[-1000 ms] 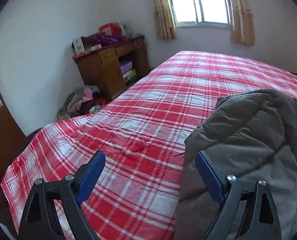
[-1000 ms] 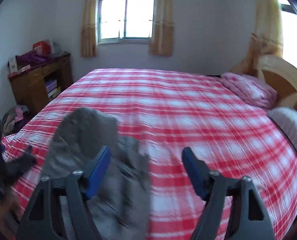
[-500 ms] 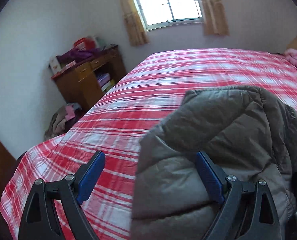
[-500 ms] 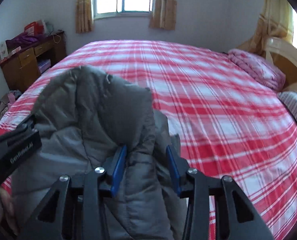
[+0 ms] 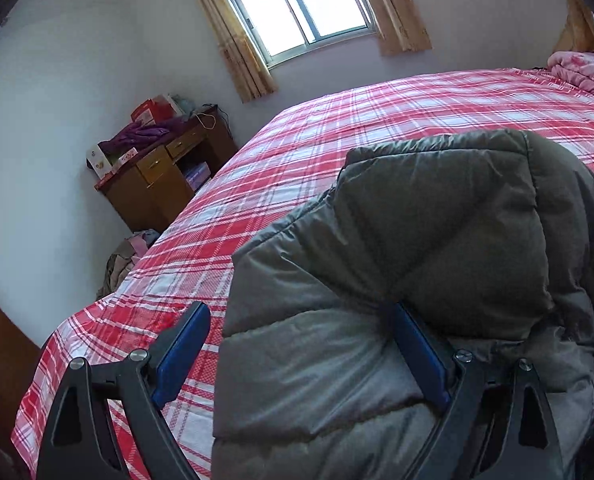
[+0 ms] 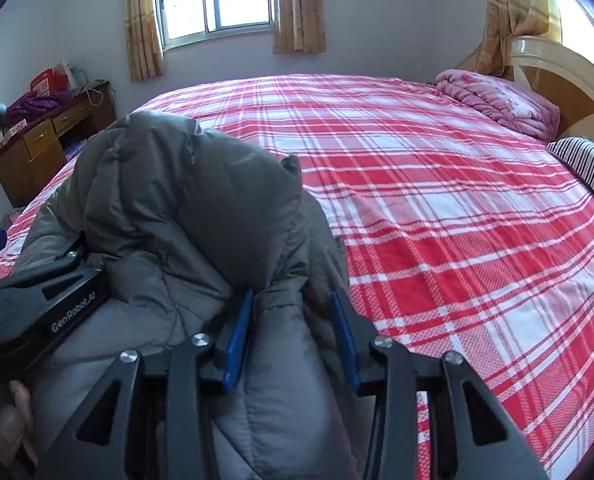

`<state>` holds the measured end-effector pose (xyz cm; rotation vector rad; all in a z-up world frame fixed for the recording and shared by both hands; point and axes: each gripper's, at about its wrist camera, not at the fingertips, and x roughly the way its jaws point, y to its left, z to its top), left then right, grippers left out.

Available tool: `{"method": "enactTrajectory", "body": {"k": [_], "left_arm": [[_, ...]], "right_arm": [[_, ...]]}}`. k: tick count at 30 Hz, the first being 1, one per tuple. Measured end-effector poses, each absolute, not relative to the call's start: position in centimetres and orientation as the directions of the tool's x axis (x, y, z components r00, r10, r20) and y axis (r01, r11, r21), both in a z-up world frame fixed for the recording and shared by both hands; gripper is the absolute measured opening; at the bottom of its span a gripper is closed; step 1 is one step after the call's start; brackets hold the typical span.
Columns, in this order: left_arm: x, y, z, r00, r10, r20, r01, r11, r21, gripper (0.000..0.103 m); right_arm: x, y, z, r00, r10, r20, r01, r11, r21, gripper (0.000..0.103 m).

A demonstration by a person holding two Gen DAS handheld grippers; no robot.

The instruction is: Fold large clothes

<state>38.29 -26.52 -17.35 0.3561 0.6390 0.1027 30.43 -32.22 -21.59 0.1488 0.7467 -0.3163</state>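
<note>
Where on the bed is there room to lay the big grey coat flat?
The plaid sheet is bare from the jacket across to the pink quilt and striped pillow. It is crowded by the near edge, where both grippers bunch the jacket.

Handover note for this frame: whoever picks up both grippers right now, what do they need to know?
Right gripper: shut on a fold of the grey puffer jacket.
Left gripper: open, jacket edge lying between its jaws, not clamped.
The jacket is bunched near the foot corner of the plaid bed.
Done: jacket picked up at one point.
Left: grip with the left, spread it flat, fold.
</note>
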Motion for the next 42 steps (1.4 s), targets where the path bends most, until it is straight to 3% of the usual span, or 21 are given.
{"method": "enactTrajectory", "body": {"k": [19, 23, 27, 30, 33, 36, 42], "left_arm": [[38.8, -26.4, -18.9, 0.783, 0.189, -0.592, 0.036, 0.937, 0.346, 0.094], [38.0, -24.3, -15.9, 0.795, 0.097, -0.599, 0.067, 0.967, 0.245, 0.093], [38.8, -21.9, -12.5, 0.85, 0.146, -0.507, -0.051, 0.979, 0.196, 0.094], [41.2, -21.7, -13.1, 0.82, 0.17, -0.546, -0.052, 0.973, 0.225, 0.094], [43.3, -22.1, -16.0, 0.772, 0.195, -0.605, -0.036, 0.964, 0.264, 0.094], [43.9, -21.9, -17.2, 0.756, 0.163, -0.634, -0.022, 0.974, 0.224, 0.094], [44.0, -23.2, -18.4, 0.76, 0.184, -0.623, -0.034, 0.969, 0.244, 0.095]], "right_arm": [[31.2, -32.1, -23.6, 0.659, -0.211, -0.722, 0.325, 0.945, 0.021, 0.042], [30.8, -32.1, -22.0, 0.642, -0.221, -0.734, 0.319, 0.948, -0.006, 0.042], [29.2, -31.5, -16.4, 0.745, -0.265, -0.612, 0.337, 0.941, 0.003, 0.042], [30.3, -30.3, -14.2, 0.809, -0.193, -0.556, 0.27, 0.961, 0.06, 0.042], [33.2, -30.3, -15.9, 0.788, -0.135, -0.601, 0.239, 0.966, 0.097, 0.038], [35.5, -31.8, -19.3, 0.746, -0.137, -0.652, 0.266, 0.958, 0.103, 0.036], [35.7, -33.9, -21.4, 0.732, -0.099, -0.674, 0.262, 0.954, 0.145, 0.036]]}}
